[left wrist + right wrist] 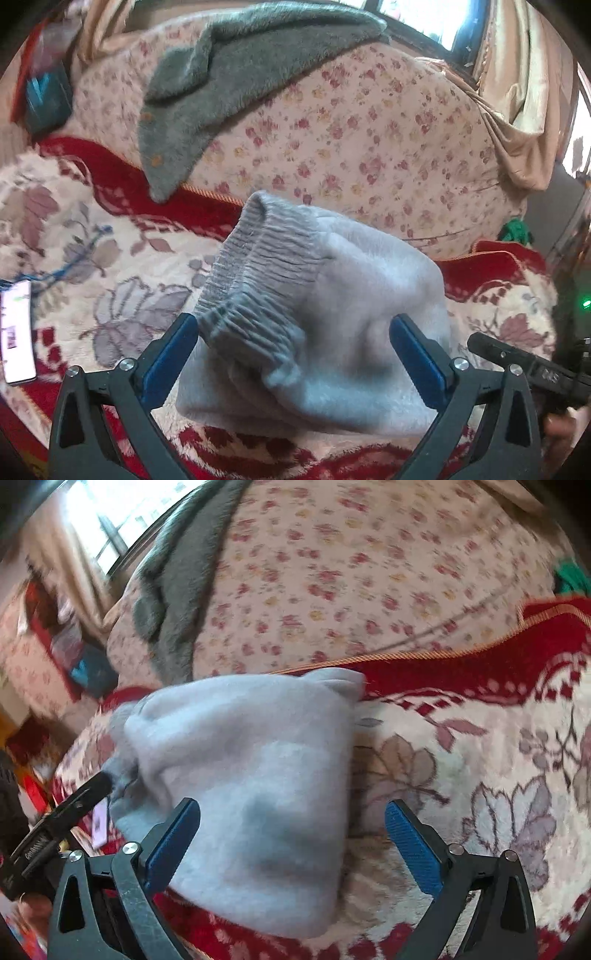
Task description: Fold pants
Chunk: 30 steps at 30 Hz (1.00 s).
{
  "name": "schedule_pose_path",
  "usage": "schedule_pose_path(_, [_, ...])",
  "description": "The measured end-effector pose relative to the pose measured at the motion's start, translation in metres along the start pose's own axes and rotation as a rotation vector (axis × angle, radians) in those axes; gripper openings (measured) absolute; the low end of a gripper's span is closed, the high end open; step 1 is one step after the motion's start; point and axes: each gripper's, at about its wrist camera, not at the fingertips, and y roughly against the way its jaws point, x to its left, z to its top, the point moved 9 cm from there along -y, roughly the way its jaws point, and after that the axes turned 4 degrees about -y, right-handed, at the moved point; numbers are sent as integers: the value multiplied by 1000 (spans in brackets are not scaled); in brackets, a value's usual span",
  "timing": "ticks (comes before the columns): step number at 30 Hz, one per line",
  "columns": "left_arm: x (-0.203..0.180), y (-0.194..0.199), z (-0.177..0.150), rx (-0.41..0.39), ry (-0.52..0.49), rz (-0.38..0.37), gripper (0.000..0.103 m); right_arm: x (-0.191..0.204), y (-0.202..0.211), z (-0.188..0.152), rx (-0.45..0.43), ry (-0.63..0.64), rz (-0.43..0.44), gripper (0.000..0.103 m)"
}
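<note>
Hovering low over the red and cream floral rug (92,258), the left gripper (293,334) has its jaws spread wide, blue pads either side of the folded pants (351,314) with nothing pinched. Whether the pads touch the fabric cannot be told. Right gripper (291,819) likewise: jaws wide apart, left pad over the bundle, right pad over bare rug.

Pants: pale grey fleece, folded to a compact bundle, lying on the rug just short of its red far border. Ribbed elastic waistband (251,273) sits on top at the bundle's left side in the left wrist view, slightly raised.

White phone (16,332) lies near the rug's left edge.

Beyond the far border: floral quilt (351,129), pink with small roses, mounded. Dark grey fleece garment (221,85) draped over it, one end hanging down to the rug border. Beige curtain (517,92) and bright window (122,513) behind. Right wrist view is blurred.
</note>
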Motion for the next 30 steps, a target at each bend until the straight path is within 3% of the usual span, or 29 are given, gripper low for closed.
schedule_pose_path(4, [24,-30,-7,83,55,-36,103,-19,-25,-6,98,-95,73,103])
schedule_pose_path(9, [52,-70,-28,185,119,-76,103,-14,-57,-16,162,-92,168,103])
schedule_pose_path(15, [53,-93,-39,175,167,-169,103,-8,-88,-15,224,-196,355,102])
schedule_pose_path(16, [53,-98,-43,191,183,-180,103,-3,-91,-15,222,-197,383,100])
schedule_pose_path(17, [53,-100,-44,202,199,-188,103,3,-92,-14,220,-193,419,88])
schedule_pose_path(18, [53,-100,-43,202,206,-194,101,7,-91,-13,208,-185,420,86])
schedule_pose_path(20, [47,-93,-39,186,181,-196,84,11,-88,-11,200,-164,418,79])
schedule_pose_path(23, [36,-78,-31,163,159,-192,70,12,-77,-8,196,-174,442,68])
schedule_pose_path(30, [-12,-50,-15,123,159,-250,66,3,-29,12,129,-152,434,64])
